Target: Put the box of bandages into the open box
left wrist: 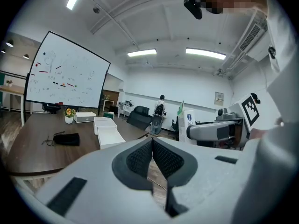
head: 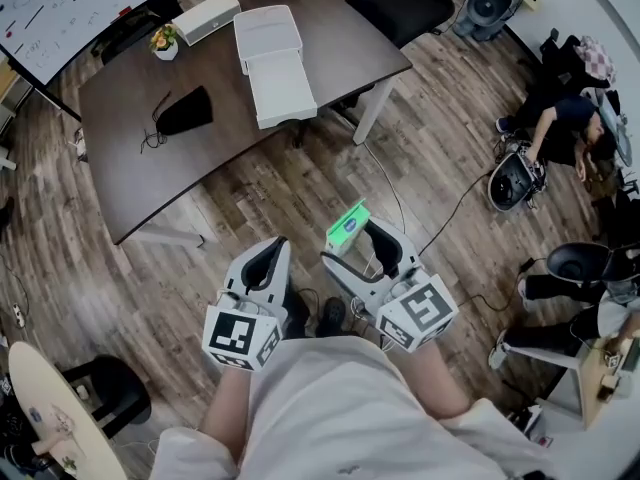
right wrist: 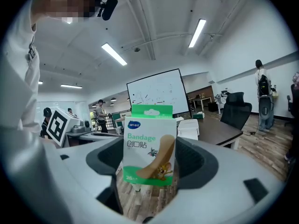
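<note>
Fingers of right gripper [right wrist: 150,158] are clamping upright bandage box [right wrist: 149,141] between them; left gripper [left wrist: 152,153] fingers are pressing together; open white box [head: 272,63] is lying well beyond them

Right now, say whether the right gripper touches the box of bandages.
Touching. In the right gripper view, the right gripper has its jaws pressed against both sides of the box of bandages.

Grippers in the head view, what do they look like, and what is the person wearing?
Both the left gripper and the right gripper have light grey moulded plastic bodies with curved jaws lined in black textured pads. Each carries a white cube printed with black square markers at its rear. The person wears a pale top.
</note>
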Demonstrator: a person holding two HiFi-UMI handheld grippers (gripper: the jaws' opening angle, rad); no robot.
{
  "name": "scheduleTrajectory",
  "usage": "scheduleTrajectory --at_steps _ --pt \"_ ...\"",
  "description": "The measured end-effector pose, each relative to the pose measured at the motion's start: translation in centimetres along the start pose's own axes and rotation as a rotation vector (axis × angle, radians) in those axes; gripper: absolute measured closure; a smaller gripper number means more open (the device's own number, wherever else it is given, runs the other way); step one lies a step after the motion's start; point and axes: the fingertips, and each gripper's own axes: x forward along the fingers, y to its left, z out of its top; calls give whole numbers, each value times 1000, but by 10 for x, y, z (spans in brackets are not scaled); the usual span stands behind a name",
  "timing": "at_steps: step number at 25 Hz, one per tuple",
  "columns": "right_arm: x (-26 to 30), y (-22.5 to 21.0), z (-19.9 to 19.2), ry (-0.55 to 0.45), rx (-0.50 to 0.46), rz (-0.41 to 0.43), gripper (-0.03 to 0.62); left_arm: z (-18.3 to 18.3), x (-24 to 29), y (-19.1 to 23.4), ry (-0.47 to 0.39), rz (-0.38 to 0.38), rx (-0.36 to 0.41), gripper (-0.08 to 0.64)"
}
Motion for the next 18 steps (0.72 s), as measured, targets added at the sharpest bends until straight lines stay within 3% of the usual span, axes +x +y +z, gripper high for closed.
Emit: scheduleTrajectory --at_steps 9,18 --pt "47 3 16 -10 -40 3 241 18 11 42 -44 -66 8 555" --pt "83 1 25 2 -52 -35 241 27 22 74 -31 -118 34 555"
